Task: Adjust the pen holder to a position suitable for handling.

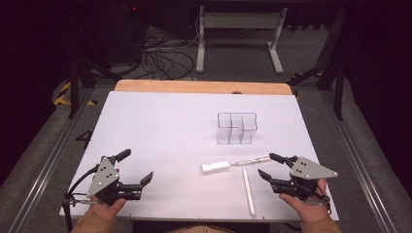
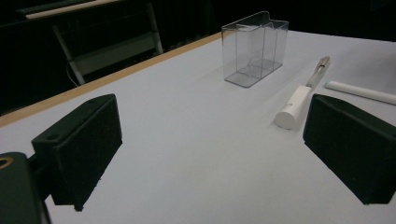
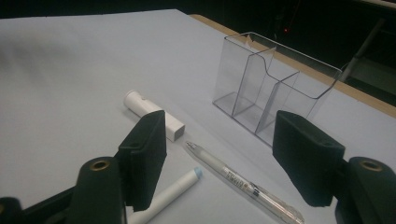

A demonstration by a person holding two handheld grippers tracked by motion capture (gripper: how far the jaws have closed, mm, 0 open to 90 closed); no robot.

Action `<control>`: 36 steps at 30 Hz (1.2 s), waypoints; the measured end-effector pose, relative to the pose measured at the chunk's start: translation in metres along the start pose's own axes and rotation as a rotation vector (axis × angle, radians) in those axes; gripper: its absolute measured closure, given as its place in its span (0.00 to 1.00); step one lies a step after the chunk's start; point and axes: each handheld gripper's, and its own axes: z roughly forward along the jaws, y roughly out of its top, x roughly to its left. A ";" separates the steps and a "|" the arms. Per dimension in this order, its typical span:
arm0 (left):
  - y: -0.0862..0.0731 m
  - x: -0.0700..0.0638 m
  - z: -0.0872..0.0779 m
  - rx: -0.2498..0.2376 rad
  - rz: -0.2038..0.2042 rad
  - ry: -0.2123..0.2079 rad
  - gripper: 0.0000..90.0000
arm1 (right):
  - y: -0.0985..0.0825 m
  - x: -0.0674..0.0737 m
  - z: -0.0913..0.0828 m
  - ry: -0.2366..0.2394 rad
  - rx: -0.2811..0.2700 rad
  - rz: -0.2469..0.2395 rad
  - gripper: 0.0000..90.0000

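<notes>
A white sheet covers the counter (image 1: 160,131), leaving a strip of bare wood along the far edge. The left hand-held gripper (image 1: 135,169) sits at the near left corner, close to the near edge, its 2 jaws spread wide with nothing between them. From the left gripper view only bare white surface lies between the jaws, and the left half of the counter is open room all the way to the far edge.

The right hand-held gripper (image 1: 268,165) is at the near right, also wide open and holding nothing. Its jaws point toward a clear-barrelled pen (image 1: 251,160) that lies on the sheet just in front of them, apart from both jaws. A short white cylinder with a squared cap (image 1: 215,167) lies just left of the pen, roughly in line with it. A long white marker (image 1: 248,191) lies near the near edge, running away from the person, between the cylinder and the right hand-held gripper.

A clear plastic organizer with 3 compartments (image 1: 236,128) stands upright right of centre, beyond the pens and apart from them, with free space on all sides and clear sheet between it and the right edge.
</notes>
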 end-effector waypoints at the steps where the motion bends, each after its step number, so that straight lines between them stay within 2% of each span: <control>1: 0.000 -0.001 0.000 -0.001 0.000 0.000 0.06 | 0.000 0.000 0.000 -0.001 -0.001 -0.003 0.41; 8: 0.000 0.001 -0.001 -0.016 -0.023 -0.007 0.06 | 0.001 0.000 0.000 0.013 -0.006 0.010 0.41; 23: 0.000 -0.001 0.000 -0.002 -0.009 0.024 0.06 | 0.002 -0.002 0.003 0.024 0.002 0.018 0.42; 36: 0.000 -0.001 0.000 0.001 -0.009 0.027 0.06 | 0.010 -0.008 0.005 0.024 0.014 0.032 0.41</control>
